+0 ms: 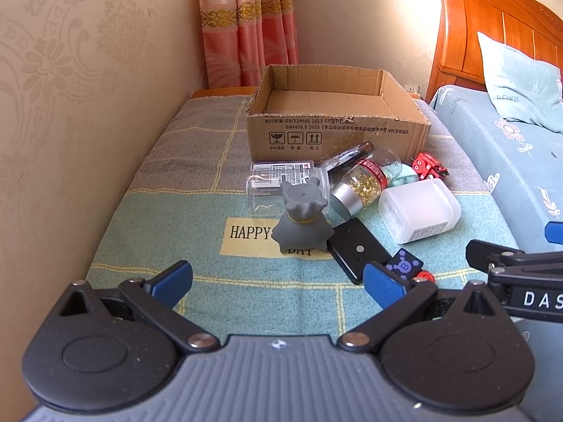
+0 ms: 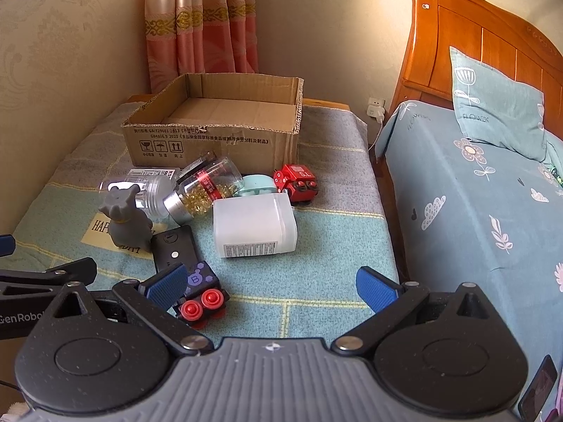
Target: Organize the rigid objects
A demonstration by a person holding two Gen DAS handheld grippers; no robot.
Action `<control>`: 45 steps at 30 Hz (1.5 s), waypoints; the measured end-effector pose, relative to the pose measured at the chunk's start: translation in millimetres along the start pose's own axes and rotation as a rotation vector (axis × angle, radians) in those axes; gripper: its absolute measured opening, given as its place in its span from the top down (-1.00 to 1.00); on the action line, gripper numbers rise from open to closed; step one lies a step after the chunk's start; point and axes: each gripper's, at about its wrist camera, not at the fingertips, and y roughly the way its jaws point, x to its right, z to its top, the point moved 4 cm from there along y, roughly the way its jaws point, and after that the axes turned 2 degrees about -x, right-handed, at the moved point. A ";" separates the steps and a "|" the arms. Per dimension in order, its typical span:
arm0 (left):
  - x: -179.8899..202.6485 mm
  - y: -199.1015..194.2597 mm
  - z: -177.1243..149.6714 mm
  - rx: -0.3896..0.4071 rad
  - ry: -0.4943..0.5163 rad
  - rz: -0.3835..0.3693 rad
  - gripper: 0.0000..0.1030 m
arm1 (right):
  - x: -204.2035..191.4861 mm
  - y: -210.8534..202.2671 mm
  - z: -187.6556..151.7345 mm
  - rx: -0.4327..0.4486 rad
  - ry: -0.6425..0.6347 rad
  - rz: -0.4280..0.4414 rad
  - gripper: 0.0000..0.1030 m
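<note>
**Clutter in front of an open carton, both grippers spread and empty**

Left gripper (image 1: pixel 278 283) held low over the teal checked cloth (image 1: pixel 246 299), blue pads (image 1: pixel 172 281) wide apart, nothing between them. Right gripper (image 2: pixel 272 286) likewise splayed and empty, its left pad just beside a dark purple toy train (image 2: pixel 202 290) with red wheels.

At the back of the cloth, an open cardboard box (image 1: pixel 334 133), bare inside as far as visible, printed text and handling symbols on its near wall. In front of it, a loose heap:

- grey rubber animal figure (image 1: pixel 302 216), upright, standing on the yellow "HAPPY DAY" patch (image 1: pixel 246 237)
- clear plastic jar (image 1: pixel 278 183) lying on its side just behind the figure
- glass bottle of gold capsules (image 1: pixel 366 183), silver cap toward the camera, tipped over and resting against the jar
- dark pen-like tube (image 1: pixel 348 156) lying between bottle and box
- pale green round item (image 2: pixel 255 184), mostly hidden behind the bottle and container
- frosted white plastic container (image 1: pixel 418 211) on its side, label facing down-front
- red toy vehicle (image 2: pixel 297 183) to the right, near the box corner
- flat black device (image 1: pixel 355 246) lying beside the figure's base, touching the purple train

To the right, a bed with blue flowered sheet (image 2: pixel 475 211), pillow (image 2: pixel 496 105) and orange wooden headboard (image 2: pixel 485 35). Pink curtain (image 1: pixel 246 24) behind the box.
</note>
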 end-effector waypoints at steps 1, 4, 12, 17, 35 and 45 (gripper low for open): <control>-0.6 0.9 1.0 -0.001 0.000 -0.001 -0.99 | -0.4 0.2 0.7 0.001 -0.003 0.000 -1.00; -1.3 2.1 3.0 0.001 0.004 -0.004 -0.99 | -0.9 0.7 1.9 0.005 -0.009 0.000 -1.00; -3.0 12.0 5.7 -0.006 0.019 -0.024 -0.99 | -3.1 6.9 3.6 0.006 -0.029 0.018 -1.00; -9.5 25.6 8.4 -0.027 0.013 -0.016 -0.99 | -4.1 14.6 3.0 0.004 -0.046 0.039 -1.00; 1.9 74.0 57.5 -0.018 0.052 -0.080 -0.99 | 1.7 50.1 10.5 -0.051 -0.034 0.057 -1.00; -38.5 82.1 50.2 -0.027 -0.029 -0.056 -0.99 | -9.8 58.1 10.1 -0.054 -0.093 0.174 -1.00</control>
